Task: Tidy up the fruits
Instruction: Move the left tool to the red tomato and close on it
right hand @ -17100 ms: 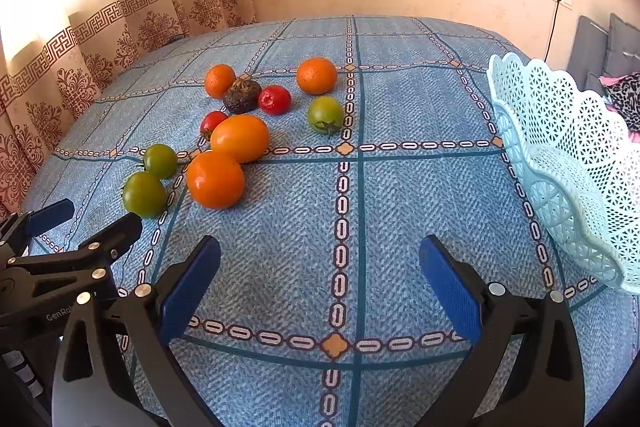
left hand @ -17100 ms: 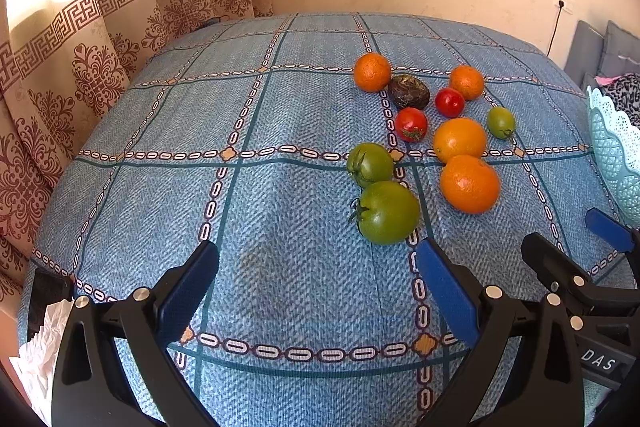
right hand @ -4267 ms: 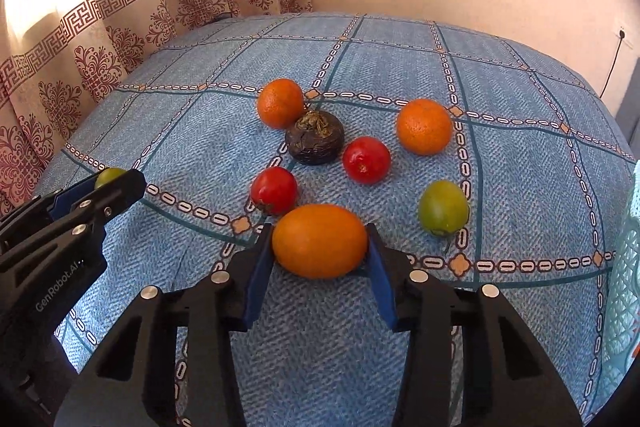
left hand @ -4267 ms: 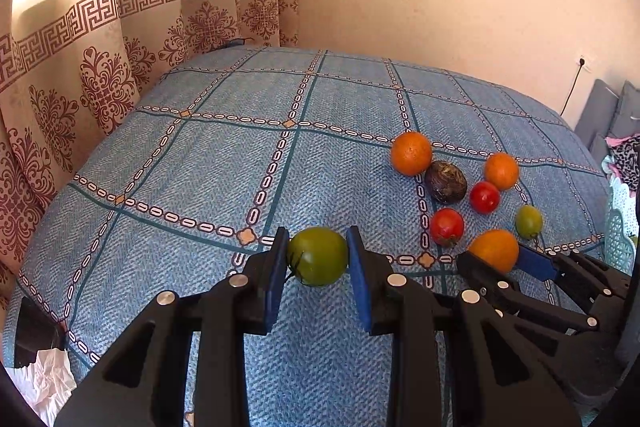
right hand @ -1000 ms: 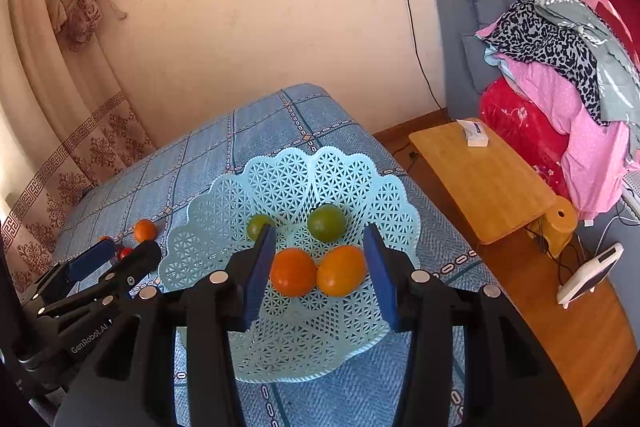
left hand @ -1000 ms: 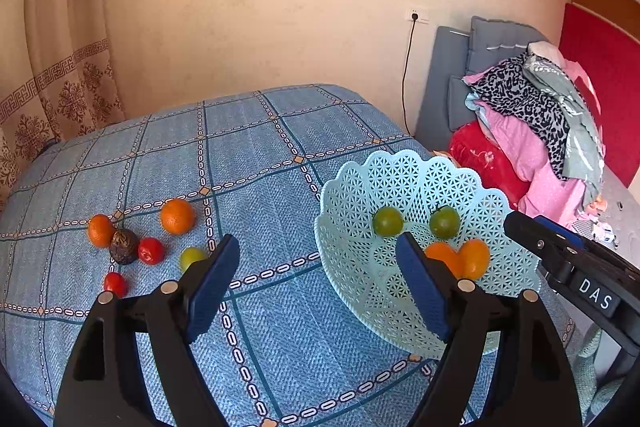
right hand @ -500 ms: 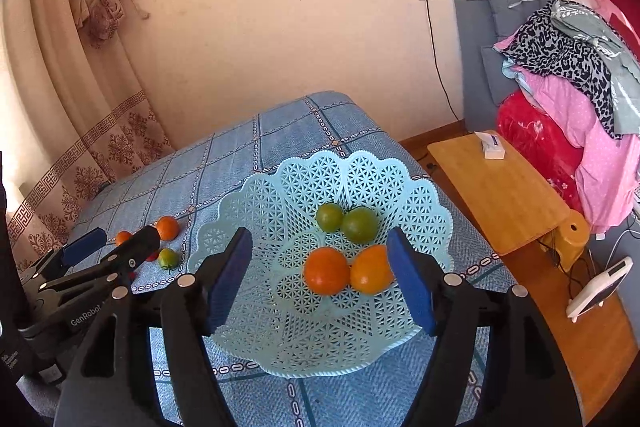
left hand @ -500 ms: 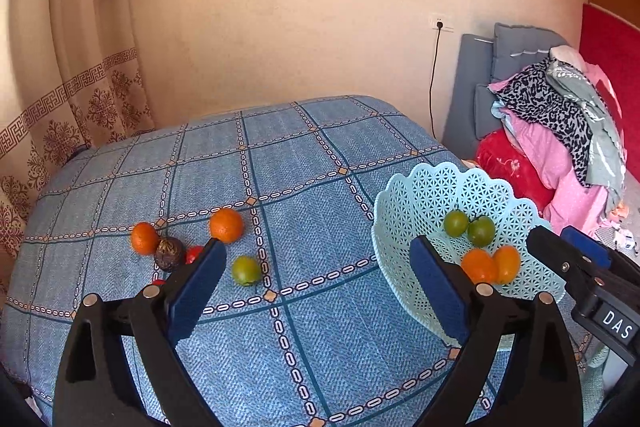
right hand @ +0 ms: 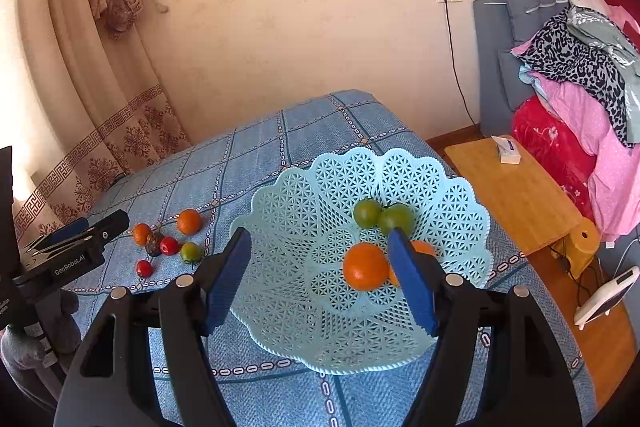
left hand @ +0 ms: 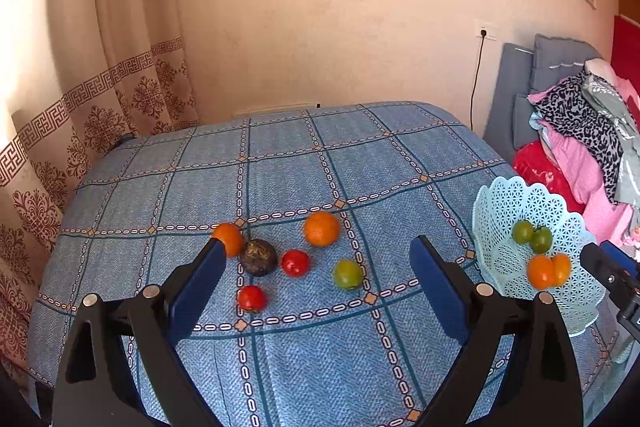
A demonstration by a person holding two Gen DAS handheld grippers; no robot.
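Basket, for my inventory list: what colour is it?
Pale turquoise lattice basket, shown best in the right wrist view.

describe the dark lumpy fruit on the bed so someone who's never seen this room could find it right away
Start at the blue patterned bedspread and find the loose cluster of fruit left of the pale blue basket. The dark fruit sits in that cluster, between a small orange and a red tomato. It is the only brownish-black, rough-skinned piece; every neighbour is smooth and brightly coloured.
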